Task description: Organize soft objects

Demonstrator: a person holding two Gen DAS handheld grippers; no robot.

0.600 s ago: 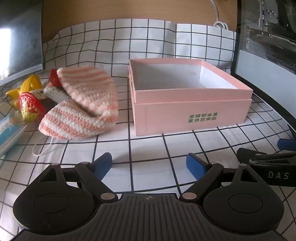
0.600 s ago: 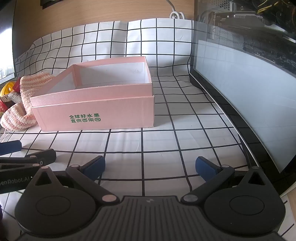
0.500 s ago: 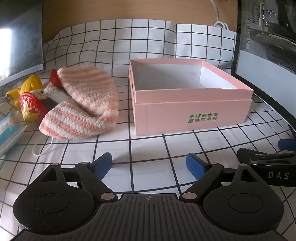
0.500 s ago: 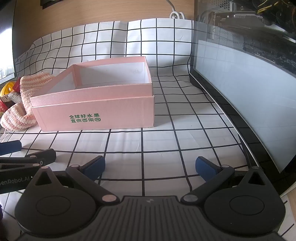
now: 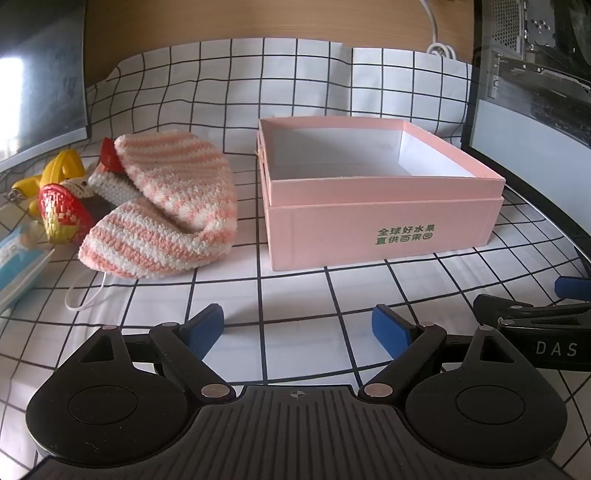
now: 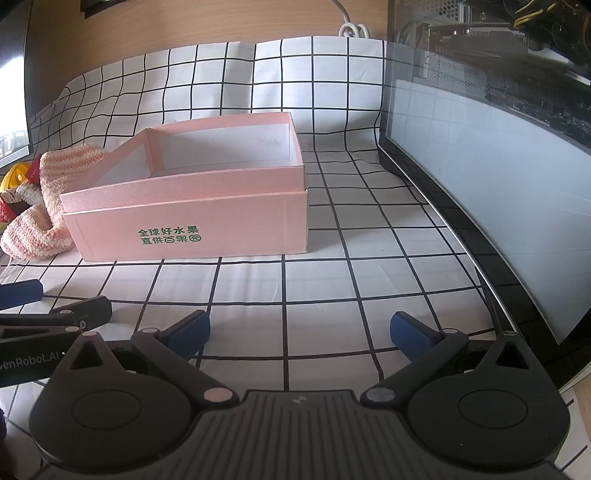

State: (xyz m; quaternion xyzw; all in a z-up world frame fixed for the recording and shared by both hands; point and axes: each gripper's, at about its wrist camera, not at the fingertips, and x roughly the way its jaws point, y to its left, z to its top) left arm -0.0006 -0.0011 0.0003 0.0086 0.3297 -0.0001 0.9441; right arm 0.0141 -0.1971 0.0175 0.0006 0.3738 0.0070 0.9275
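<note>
A pink and white striped crochet pouch [image 5: 166, 210] lies on the checked cloth, left of an open pink box [image 5: 376, 192] with a white, bare inside. Behind the pouch sit a red strawberry-like soft toy [image 5: 61, 212] and a yellow item [image 5: 61, 168]. My left gripper [image 5: 297, 326] hovers open over the cloth in front of both, nothing between its blue pads. In the right wrist view the pink box [image 6: 192, 218] is ahead to the left, the pouch [image 6: 44, 206] beyond it. My right gripper [image 6: 301, 330] stands open over bare cloth.
A blue and white packet [image 5: 18, 266] lies at the left edge. A dark monitor [image 6: 487, 155] stands along the right side, another dark screen [image 5: 40, 77] at the back left. A white cable [image 6: 351, 27] hangs at the wooden wall. The cloth [image 6: 332, 277] continues in front of the box.
</note>
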